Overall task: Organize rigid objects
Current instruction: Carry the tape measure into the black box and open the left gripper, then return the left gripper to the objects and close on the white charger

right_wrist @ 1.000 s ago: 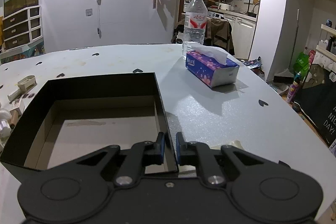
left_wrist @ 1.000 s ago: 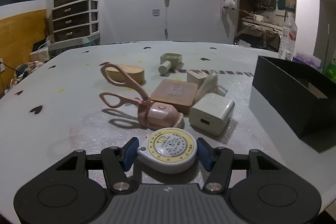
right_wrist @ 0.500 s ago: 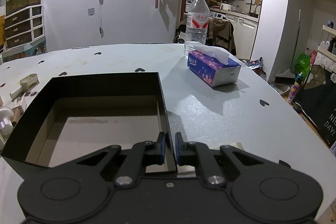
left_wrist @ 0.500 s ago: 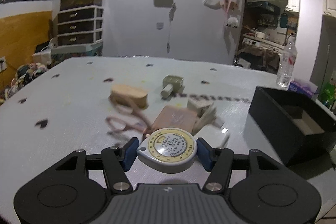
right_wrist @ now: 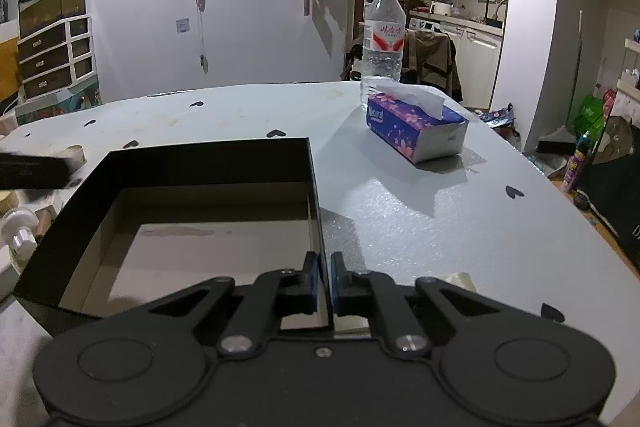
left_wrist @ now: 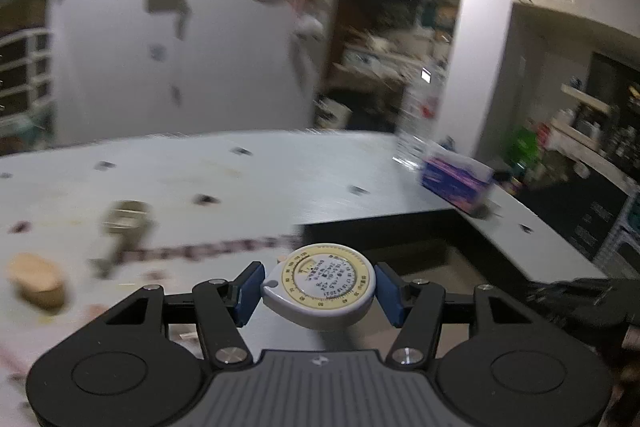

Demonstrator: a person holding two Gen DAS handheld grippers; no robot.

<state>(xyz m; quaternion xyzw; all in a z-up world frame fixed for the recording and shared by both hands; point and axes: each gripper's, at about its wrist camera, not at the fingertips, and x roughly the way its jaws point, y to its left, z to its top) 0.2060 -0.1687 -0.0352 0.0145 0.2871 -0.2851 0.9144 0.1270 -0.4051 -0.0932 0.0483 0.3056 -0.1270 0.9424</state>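
Black cardboard box [right_wrist: 192, 163] sits at the desk's [right_wrist: 420, 211] near edge; our right gripper [right_wrist: 325, 281] pinches its side wall, presumably to steady it. Our left gripper [left_wrist: 318, 289] clamps the round tape measure [left_wrist: 320, 285] over the box; its dial print is unreadable.

Dim overhead light; the left wrist view smears with motion blur, the right stays sharp, both edges bowed.

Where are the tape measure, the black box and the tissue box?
tape measure [left_wrist: 322, 285], left wrist view, on its round dial.
black box [right_wrist: 208, 165], right wrist view, on its far wall.
tissue box [right_wrist: 416, 135], right wrist view, on its purple side.
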